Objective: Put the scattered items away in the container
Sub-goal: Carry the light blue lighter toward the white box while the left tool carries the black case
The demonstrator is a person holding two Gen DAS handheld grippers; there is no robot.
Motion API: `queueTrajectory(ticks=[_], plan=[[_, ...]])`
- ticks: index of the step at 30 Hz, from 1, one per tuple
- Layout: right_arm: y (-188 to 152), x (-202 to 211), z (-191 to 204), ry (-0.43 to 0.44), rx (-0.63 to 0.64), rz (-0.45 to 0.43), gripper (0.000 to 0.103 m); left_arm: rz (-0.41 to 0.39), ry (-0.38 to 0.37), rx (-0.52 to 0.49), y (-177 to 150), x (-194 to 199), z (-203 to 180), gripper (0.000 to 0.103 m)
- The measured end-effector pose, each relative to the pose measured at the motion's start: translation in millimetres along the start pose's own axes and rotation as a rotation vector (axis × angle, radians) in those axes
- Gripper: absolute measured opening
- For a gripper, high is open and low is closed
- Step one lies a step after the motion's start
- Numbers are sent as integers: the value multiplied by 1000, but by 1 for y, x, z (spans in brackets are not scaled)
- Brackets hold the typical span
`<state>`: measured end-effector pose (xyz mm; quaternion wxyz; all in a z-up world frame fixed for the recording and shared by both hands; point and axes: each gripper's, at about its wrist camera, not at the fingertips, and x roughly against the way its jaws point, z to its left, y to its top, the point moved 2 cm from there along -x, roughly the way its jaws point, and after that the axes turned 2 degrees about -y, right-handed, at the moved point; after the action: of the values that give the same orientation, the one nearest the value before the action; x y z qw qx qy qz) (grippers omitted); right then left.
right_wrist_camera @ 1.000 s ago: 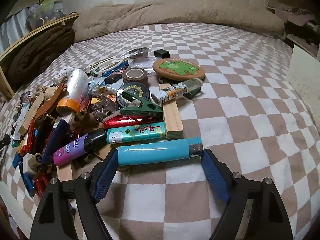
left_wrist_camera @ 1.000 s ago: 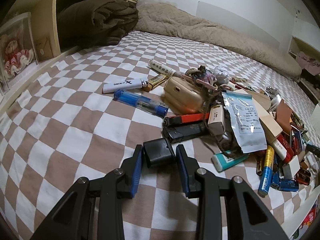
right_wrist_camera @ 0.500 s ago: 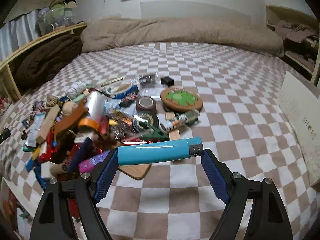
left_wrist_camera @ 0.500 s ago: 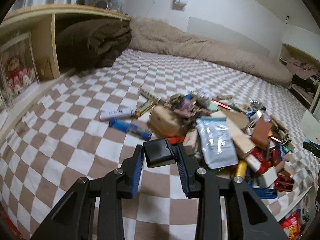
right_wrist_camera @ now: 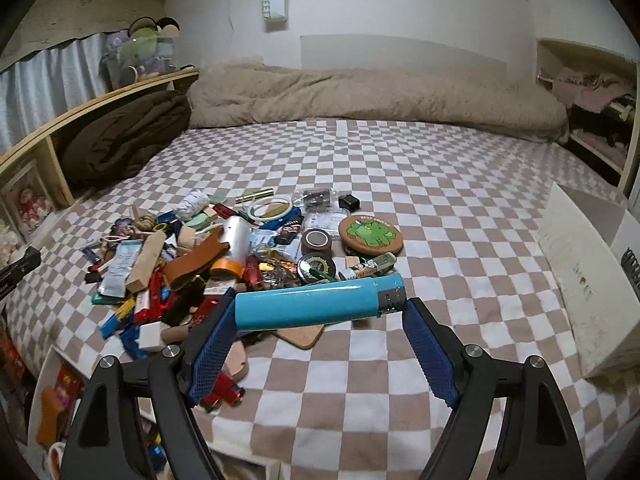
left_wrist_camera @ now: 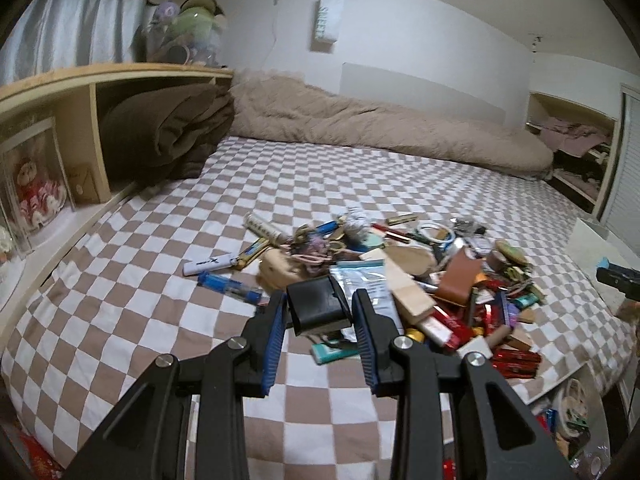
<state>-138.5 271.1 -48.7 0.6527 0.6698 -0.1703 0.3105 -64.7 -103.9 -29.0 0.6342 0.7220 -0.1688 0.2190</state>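
Observation:
My left gripper [left_wrist_camera: 320, 312] is shut on a small black box [left_wrist_camera: 318, 306] and holds it well above the checkered bed. My right gripper [right_wrist_camera: 316, 312] is shut on a long turquoise lighter [right_wrist_camera: 320, 306], held crosswise between the pads above the bed. A pile of scattered items [left_wrist_camera: 420, 276] lies on the bedsheet; it also shows in the right wrist view [right_wrist_camera: 224, 252]. A white box container [right_wrist_camera: 588, 276] stands at the right edge of the bed; its corner shows in the left wrist view [left_wrist_camera: 596, 240].
A wooden shelf [left_wrist_camera: 92, 92] with a folded brown blanket [left_wrist_camera: 168, 132] runs along the left. A beige duvet [left_wrist_camera: 380, 128] lies at the head of the bed. A round frog coaster [right_wrist_camera: 370, 232] and a tape roll [right_wrist_camera: 316, 242] lie beside the pile. Clutter sits below the bed's front edge [right_wrist_camera: 60, 392].
Both grippers have risen from the bed with their items held: the black box and the turquoise lighter are lifted higher, and the pile looks smaller and farther below.

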Motion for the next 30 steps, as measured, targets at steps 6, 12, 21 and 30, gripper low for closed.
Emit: queueTrajectory(ticks=[6,12,21,30], plan=[[-4,24,4,74,-28,-5,83,-19,-43,-5,1,20,-12,33],[-7,53,11,72,-10,-49,83,-33,-72,-12,0,38,-22,33],[-24,69,32,115,43,-30,83,-34,-115,-37,-5,56,-39,33],[-45,79,60,168,98,5,83,-11,-163,-68,-18,64,-56,33]])
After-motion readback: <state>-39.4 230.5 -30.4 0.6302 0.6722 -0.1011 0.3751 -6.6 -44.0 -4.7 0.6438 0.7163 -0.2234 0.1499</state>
